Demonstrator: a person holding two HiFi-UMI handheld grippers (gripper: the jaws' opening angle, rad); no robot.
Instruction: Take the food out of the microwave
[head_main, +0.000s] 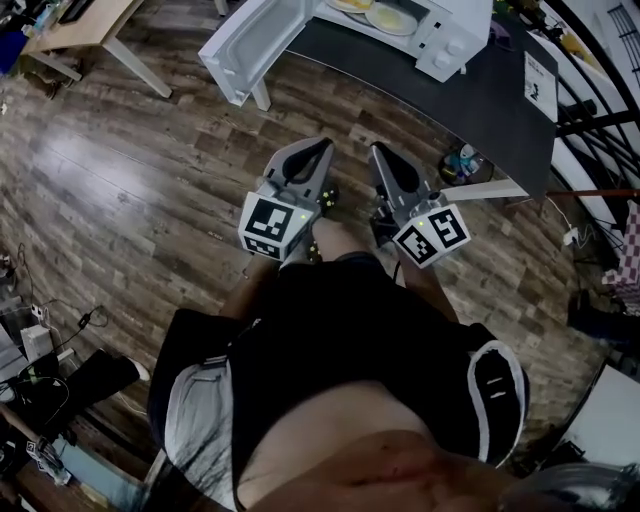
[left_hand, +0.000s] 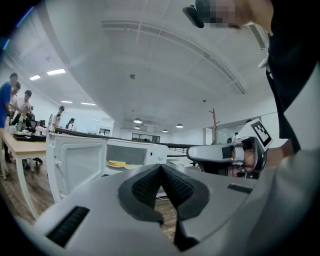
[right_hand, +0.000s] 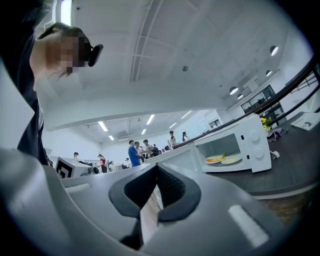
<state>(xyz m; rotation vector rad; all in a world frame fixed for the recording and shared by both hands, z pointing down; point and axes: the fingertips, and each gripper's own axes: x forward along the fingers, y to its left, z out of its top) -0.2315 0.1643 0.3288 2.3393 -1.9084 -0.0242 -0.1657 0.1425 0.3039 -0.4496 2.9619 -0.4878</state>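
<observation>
Both grippers empty and well apart from the open microwave.
Left grey gripper (head_main: 322, 150): jaws fully together, nothing between them. Right grey gripper (head_main: 381, 152): same. White box microwave (head_main: 450, 35) sits on the dark table (head_main: 480, 100), door (head_main: 245, 45) swung open; flat yellow food (right_hand: 215, 159) is inside on pale round plates (head_main: 408, 24). The food is probably soft and light, the plates stiff, slick and breakable, so pinch a near rim and keep it level.

Head view steeply down; both gripper views low, level, toward the far-off open microwave (head_main: 455, 40), common to all three.
</observation>
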